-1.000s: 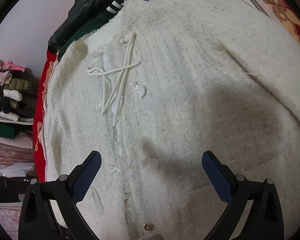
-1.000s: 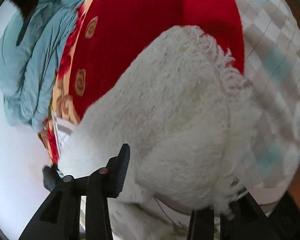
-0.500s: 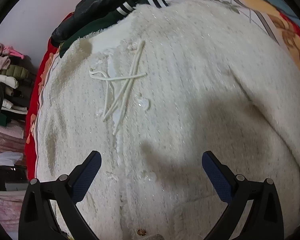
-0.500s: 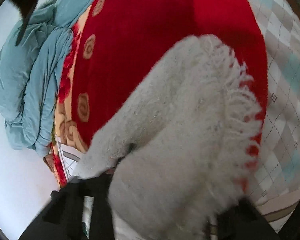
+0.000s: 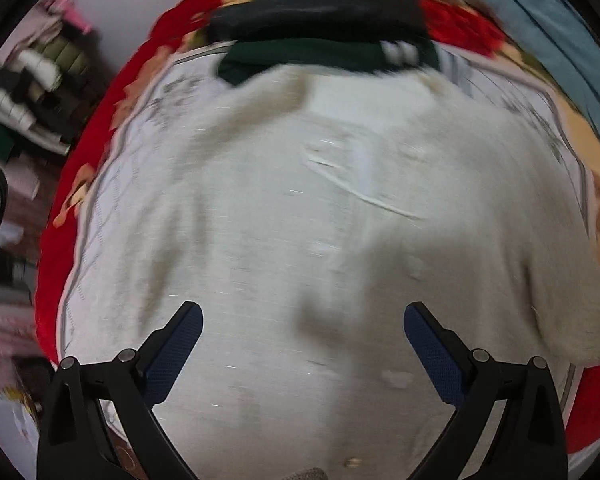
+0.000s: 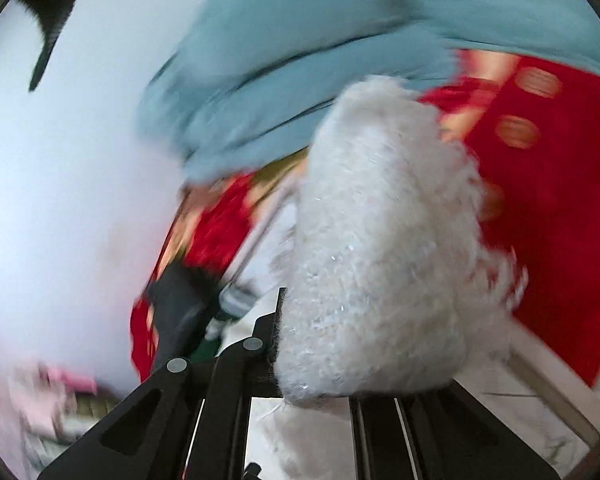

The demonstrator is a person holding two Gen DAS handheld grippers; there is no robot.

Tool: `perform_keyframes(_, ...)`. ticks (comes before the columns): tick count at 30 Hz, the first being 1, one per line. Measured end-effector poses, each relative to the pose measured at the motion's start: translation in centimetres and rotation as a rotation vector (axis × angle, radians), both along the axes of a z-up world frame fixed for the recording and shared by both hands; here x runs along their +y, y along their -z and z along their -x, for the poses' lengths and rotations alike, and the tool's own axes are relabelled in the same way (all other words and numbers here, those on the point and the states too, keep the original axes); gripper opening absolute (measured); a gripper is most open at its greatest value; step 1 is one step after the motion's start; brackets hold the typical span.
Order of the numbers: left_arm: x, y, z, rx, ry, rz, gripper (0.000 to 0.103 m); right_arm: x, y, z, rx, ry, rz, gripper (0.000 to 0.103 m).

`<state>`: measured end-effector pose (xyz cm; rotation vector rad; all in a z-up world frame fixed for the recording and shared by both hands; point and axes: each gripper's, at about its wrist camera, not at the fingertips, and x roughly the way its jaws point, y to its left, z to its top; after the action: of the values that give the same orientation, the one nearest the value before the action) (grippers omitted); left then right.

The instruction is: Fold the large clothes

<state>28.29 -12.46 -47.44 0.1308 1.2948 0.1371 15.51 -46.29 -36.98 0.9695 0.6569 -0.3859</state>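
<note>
Right hand-held gripper (image 6: 300,360) clamps cream garment's (image 6: 380,240) fringed edge; left hand-held gripper (image 5: 303,344) hovers agape.

Fuzzy cream knit cardigan (image 5: 300,240) with glinting threads; plush red blanket (image 6: 560,208).

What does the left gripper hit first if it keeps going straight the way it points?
Most likely the white knit garment spread below the open left gripper; nothing shows between them, though blur makes depth unclear.
</note>
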Motion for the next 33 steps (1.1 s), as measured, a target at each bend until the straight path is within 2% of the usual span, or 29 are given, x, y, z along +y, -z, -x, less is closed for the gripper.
perform_keyframes(3, 4.9, -0.5, -0.4, -0.019, -0.084, -0.018, 0.103, 6.8, -0.1, -6.9, 0.026, -0.195, 0.056, 0.007)
perform_keyframes(6, 10.2, 0.3, -0.4, -0.015, -0.171, -0.055, 0.103, 15.4, 2.6, -13.4, 0.095, -0.416, 0.111, 0.007)
perform_keyframes(9, 15.7, 2.1, 0.4, 0.015, -0.254, -0.093, 0.103, 25.6, 7.6, -18.2, 0.212, -0.687, 0.192, 0.007)
perform_keyframes(11, 18.4, 2.9, 1.2, 0.032, -0.291, -0.107, 0.103, 31.7, 11.4, -19.8, 0.319, -0.877, 0.266, 0.007)
perform_keyframes(12, 19.8, 3.4, 1.8, 0.043, -0.312, -0.113, 0.103, 35.1, 14.2, -20.2, 0.421, -0.972, 0.306, 0.010)
perform_keyframes(14, 21.8, 4.0, 2.9, 0.067, -0.339, -0.109, 0.103, 38.9, 17.7, -20.0, 0.527, -1.094, 0.349, 0.023)
perform_keyframes(15, 22.9, 4.1, 3.8, 0.081, -0.355, -0.098, 0.103, 39.7, 18.2, -19.7, 0.536, -1.118, 0.367, 0.034)
perform_keyframes(16, 23.8, 4.1, 4.6, 0.091, -0.370, -0.079, 0.103, 40.3, 18.0, -19.3, 0.519, -1.130, 0.367, 0.039)
perform_keyframes(18, 26.2, 3.7, 7.1, 0.111, -0.420, -0.003, 0.103, 39.9, 16.3, -18.5, 0.456, -1.122, 0.282, 0.070)
perform_keyframes(20, 28.2, 3.7, 9.2, 0.141, -0.482, 0.091, 0.103, 38.8, 13.7, -17.3, 0.410, -1.081, 0.227, 0.082)
perform_keyframes(22, 30.6, 4.5, 11.6, 0.180, -0.571, 0.222, 0.102, 37.9, 12.2, -15.9, 0.399, -1.059, 0.206, 0.082)
perform_keyframes(25, 34.5, 6.9, 14.9, 0.184, -0.742, 0.394, 0.102, 36.9, 11.6, -14.6, 0.465, -1.016, 0.176, 0.082)
perform_keyframes(28, 38.5, 10.9, 17.5, 0.180, -0.971, 0.578, 0.102, 36.7, 13.4, -13.5, 0.552, -1.002, 0.137, 0.082)
perform_keyframes(29, 39.8, 11.9, 18.1, 0.148, -1.038, 0.626, 0.099, 37.1, 14.0, -13.2, 0.572, -1.007, 0.135, 0.082)
perform_keyframes(31, 41.5, 12.8, 18.7, 0.065, -1.121, 0.666, 0.098, 37.6, 15.2, -12.6, 0.593, -1.011, 0.144, 0.082)
perform_keyframes(33, 43.1, 13.2, 18.4, -0.012, -1.185, 0.640, 0.098, 38.5, 16.6, -12.0, 0.613, -1.006, 0.135, 0.082)
